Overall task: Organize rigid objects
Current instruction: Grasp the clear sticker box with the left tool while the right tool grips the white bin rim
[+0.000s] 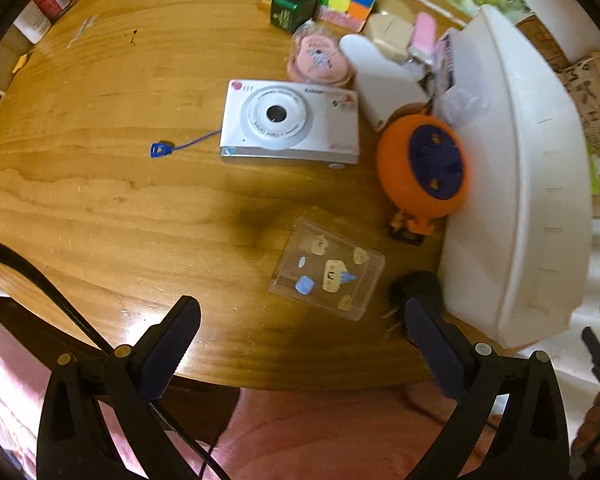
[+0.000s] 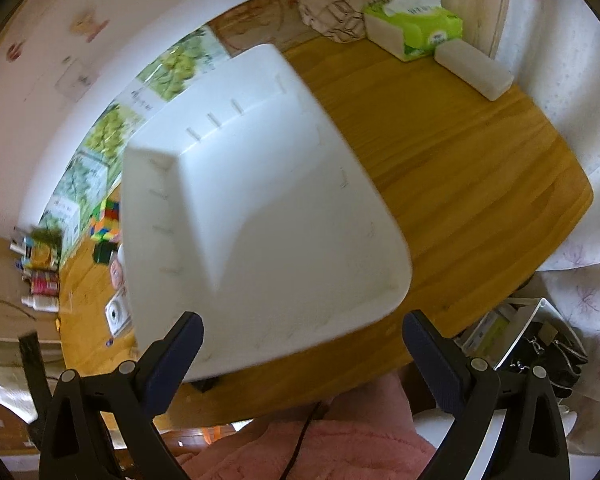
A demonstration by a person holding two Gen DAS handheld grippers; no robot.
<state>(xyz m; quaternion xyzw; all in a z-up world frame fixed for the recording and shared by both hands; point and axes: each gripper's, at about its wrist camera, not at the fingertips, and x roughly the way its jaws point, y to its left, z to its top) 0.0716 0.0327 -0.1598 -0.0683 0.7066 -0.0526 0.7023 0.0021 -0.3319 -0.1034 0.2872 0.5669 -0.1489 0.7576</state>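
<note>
Left gripper (image 1: 302,334): jaws spread wide, empty; clear flat plastic case (image 1: 327,268) lies just ahead between its fingers, silver compact camera (image 1: 290,122) farther ahead. Right gripper (image 2: 302,340): jaws spread, empty; large white plastic bin (image 2: 268,208) sits directly ahead on the wooden table (image 2: 460,168).

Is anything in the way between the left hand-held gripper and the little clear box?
Nothing visible is. The left hand-held gripper is open, and only bare table lies between it and the clear box.

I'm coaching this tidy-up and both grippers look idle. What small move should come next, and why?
Probably lower the open left gripper onto the clear plastic case: it lies nearest, directly ahead between the fingers, beside the white bin.
</note>
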